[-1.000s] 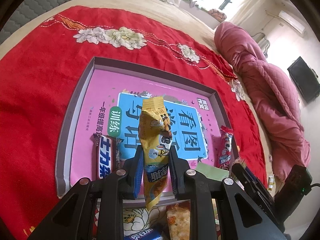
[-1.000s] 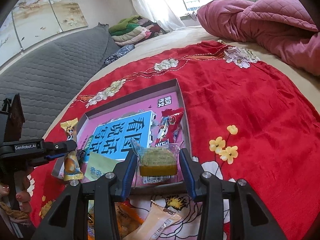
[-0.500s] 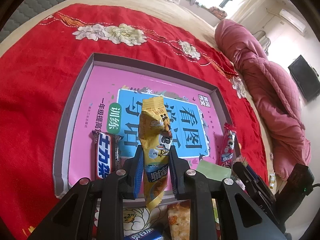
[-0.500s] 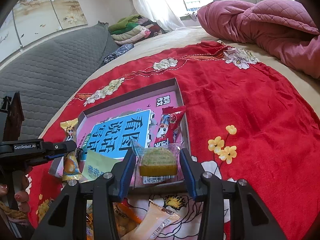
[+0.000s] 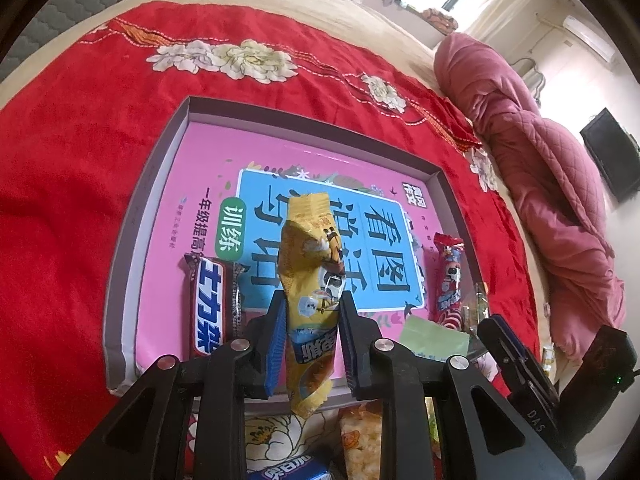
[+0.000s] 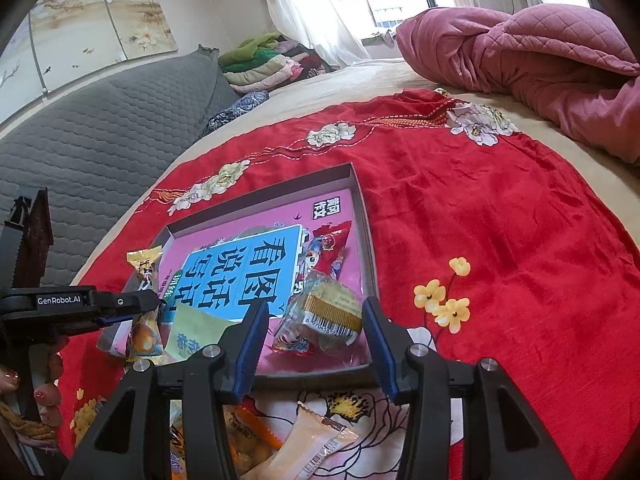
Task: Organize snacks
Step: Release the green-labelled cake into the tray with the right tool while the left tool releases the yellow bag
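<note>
A grey shallow box (image 5: 160,184) lined with a pink and blue book lies on the red cloth. It holds a brown chocolate bar (image 5: 210,308), a red snack (image 5: 450,276) and a green slip (image 5: 434,338). My left gripper (image 5: 312,298) hangs over the box's near edge. Its jaws are starting to open, but the pads still press on an upright yellow snack packet (image 5: 308,248). My right gripper (image 6: 315,306) is opening at the box's near right corner. A clear-wrapped cake packet (image 6: 328,312) lies tilted between its fingers, resting on the red snack (image 6: 328,248), free of the pads.
Loose snacks lie on the cloth in front of the box: an orange packet (image 6: 240,436), a beige packet (image 6: 316,440), a blue packet (image 5: 288,472). A pink quilt (image 6: 540,60) is heaped at the far right. A hand (image 6: 44,384) grips the left tool.
The right jaws have widened and the cake packet has tipped down out of their grip onto the red snack. The left gripper still has the yellow packet in the same spot.
</note>
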### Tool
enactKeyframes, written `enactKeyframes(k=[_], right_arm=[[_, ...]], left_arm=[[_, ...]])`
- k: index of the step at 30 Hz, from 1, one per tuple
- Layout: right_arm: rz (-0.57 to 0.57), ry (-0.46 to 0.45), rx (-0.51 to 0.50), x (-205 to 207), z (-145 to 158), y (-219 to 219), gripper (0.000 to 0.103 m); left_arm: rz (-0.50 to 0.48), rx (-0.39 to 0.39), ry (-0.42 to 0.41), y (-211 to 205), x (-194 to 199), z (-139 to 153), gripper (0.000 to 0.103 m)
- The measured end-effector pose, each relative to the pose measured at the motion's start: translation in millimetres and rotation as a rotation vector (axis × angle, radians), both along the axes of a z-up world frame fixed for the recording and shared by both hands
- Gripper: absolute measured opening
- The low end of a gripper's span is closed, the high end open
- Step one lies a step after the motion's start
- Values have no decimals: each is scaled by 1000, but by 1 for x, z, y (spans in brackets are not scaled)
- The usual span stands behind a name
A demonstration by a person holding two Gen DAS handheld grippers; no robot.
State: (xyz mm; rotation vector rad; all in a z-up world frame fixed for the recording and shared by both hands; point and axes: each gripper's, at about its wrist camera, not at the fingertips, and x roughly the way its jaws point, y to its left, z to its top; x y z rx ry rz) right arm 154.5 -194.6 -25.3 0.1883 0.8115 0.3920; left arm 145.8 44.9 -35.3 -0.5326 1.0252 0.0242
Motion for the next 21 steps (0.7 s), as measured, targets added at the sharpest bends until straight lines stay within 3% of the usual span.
enactKeyframes(k=[9,13,18,21], right_arm=[[-1,-5,1,-1,1,-1,49],[-3,-8,3,-1,2,-2,49],[-4,-11,10,-1,3,-3,51],[-11,-16,9,-2,5,-4,63]], left_arm=[[5,-1,6,1,-1,1,34],[8,-10,-3,3,-3,4,45],[7,-7,-10,3,-5,9,46],[5,-7,-10,4,-6,11,47]])
